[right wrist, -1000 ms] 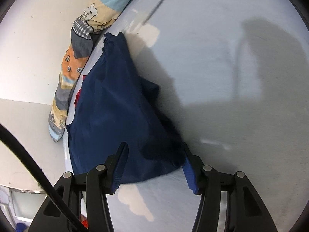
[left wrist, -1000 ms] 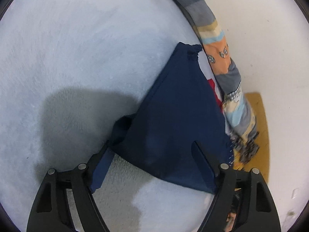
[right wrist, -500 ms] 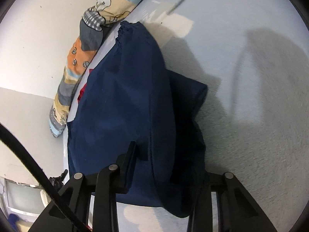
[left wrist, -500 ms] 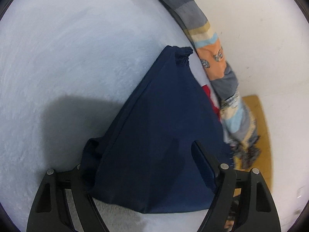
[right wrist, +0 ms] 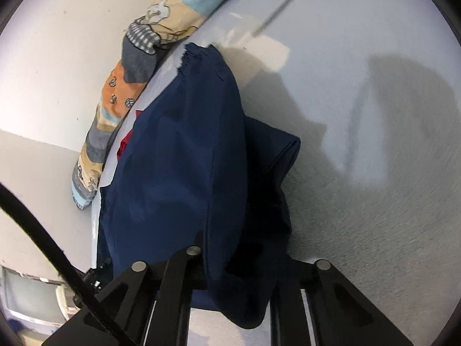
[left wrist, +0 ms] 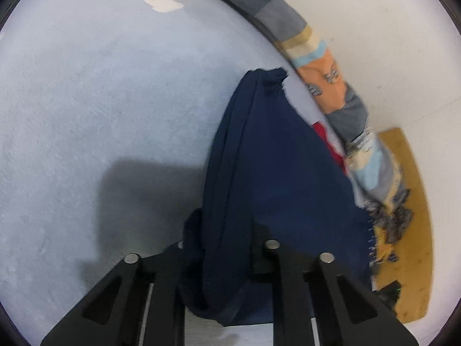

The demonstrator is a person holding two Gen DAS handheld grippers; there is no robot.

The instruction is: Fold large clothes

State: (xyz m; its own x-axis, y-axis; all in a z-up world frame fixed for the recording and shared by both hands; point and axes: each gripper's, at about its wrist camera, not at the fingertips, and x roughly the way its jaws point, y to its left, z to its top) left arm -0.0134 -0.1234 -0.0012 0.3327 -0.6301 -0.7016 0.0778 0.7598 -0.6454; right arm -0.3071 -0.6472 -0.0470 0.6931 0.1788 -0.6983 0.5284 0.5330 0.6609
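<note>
A navy blue garment [left wrist: 276, 178] lies on a pale blue bed surface [left wrist: 100, 101], its gathered end far from me by the bed's edge. My left gripper [left wrist: 223, 239] is shut on a bunched near corner of the garment, and cloth hides its fingertips. In the right wrist view the same garment [right wrist: 178, 161] runs up from my right gripper [right wrist: 242, 256], which is shut on another bunched near edge. A doubled fold [right wrist: 276, 155] sticks out to the right. A bit of red cloth [right wrist: 125, 144] shows under the garment.
A patterned striped blanket [left wrist: 340, 92] runs along the bed's far edge against a white wall. A brown wooden board [left wrist: 415, 219] lies beyond it. The right wrist view shows a black cable [right wrist: 49, 245] and an old monitor [right wrist: 26, 297] at lower left.
Both grippers have gone from open beside the garment to shut on its near edge. The cloth now bunches between the fingers and rises toward the cameras.
</note>
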